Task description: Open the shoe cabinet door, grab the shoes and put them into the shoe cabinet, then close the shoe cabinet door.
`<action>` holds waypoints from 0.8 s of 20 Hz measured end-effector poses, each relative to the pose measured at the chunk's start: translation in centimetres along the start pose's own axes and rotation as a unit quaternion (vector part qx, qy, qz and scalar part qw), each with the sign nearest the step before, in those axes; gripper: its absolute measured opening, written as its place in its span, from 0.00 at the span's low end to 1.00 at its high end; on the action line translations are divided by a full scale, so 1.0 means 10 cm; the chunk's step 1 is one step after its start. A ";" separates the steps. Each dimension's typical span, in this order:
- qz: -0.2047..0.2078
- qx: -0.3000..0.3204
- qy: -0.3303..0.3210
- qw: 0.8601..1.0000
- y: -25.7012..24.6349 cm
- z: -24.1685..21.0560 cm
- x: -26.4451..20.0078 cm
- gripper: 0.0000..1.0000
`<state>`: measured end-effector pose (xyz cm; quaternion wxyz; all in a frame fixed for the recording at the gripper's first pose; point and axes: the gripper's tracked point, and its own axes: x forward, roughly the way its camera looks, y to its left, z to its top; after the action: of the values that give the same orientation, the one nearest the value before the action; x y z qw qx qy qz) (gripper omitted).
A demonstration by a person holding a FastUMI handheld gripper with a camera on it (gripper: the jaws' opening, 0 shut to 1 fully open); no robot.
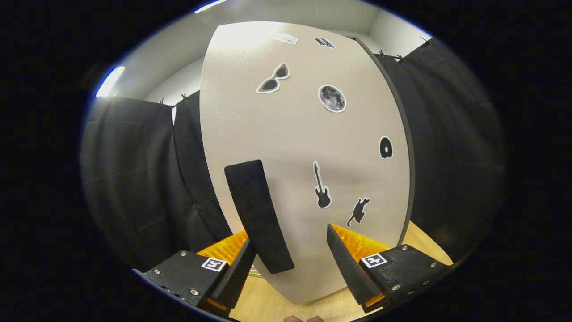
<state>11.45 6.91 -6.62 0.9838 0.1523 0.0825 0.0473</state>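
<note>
Gripper view. The shoe cabinet door (295,147), a pale panel bearing stickers of sunglasses (273,78), a moon (332,98), a guitar (321,187) and a cat (358,211), stands just ahead of the hand-held gripper (290,259). Its dark, elongated door handle (259,214) reaches down between the fingers, lying close against the left finger and apart from the right one. The fingers are spread apart, clamping nothing. A wooden surface (268,304) lies beneath the door's lower edge, and black cloth (134,179) hangs on both sides.
</note>
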 end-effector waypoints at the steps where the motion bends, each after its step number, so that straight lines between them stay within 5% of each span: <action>1: 0.002 -0.008 0.000 1.000 0.02 0.02 0.04 0.94; 16: 0.009 -0.047 0.008 0.999 0.19 0.02 0.40 0.96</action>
<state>15.23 9.17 -6.43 0.9887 0.1058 0.0865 0.0617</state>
